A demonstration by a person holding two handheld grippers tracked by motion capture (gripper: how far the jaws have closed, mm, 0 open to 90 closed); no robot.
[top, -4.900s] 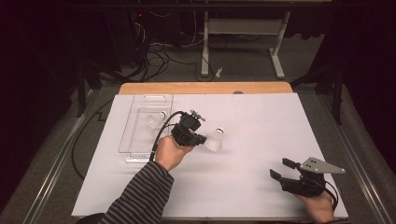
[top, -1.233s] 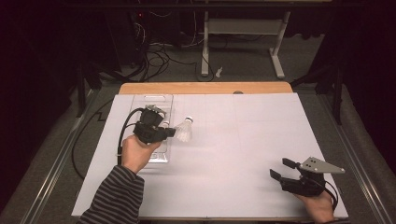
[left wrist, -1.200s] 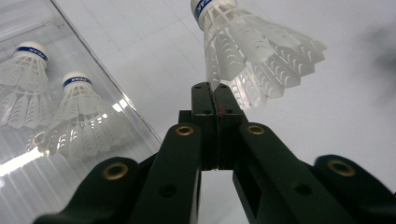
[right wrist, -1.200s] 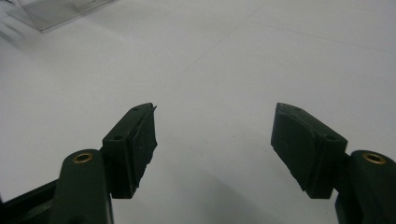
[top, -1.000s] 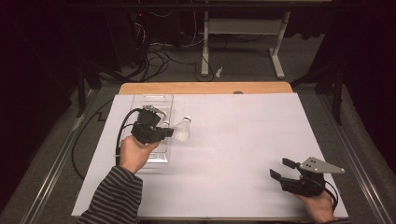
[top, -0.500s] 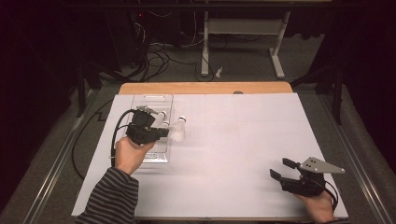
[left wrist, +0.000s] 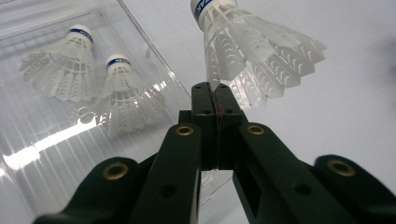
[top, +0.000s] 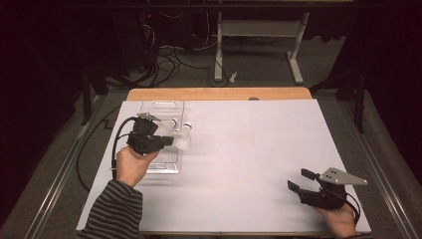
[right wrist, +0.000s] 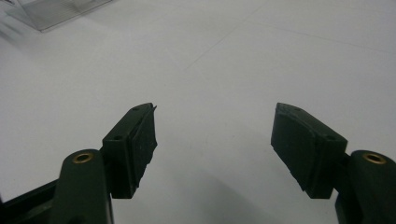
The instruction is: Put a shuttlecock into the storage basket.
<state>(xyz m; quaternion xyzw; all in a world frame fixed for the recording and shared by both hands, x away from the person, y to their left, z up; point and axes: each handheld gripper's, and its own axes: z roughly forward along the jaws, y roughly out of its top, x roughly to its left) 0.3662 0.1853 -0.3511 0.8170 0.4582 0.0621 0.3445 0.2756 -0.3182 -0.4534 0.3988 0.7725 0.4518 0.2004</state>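
- Left gripper (left wrist: 215, 93): jaws pressed together, pinching a feather edge of the white feathered shuttlecock with a blue-banded cork (left wrist: 247, 44).
- Left of those jaws, two matching shuttlecocks (left wrist: 93, 81) lie in the clear plastic tray (left wrist: 42, 149).
- Right gripper (right wrist: 215, 144): jaws wide apart over the white table sheet (right wrist: 261, 46).

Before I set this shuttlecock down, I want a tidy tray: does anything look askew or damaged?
Nothing looks damaged. The left gripper is shut on the feather edge of a shuttlecock, held beside the clear tray. The two shuttlecocks in the tray lie on their sides, skirts overlapping, not stood upright.
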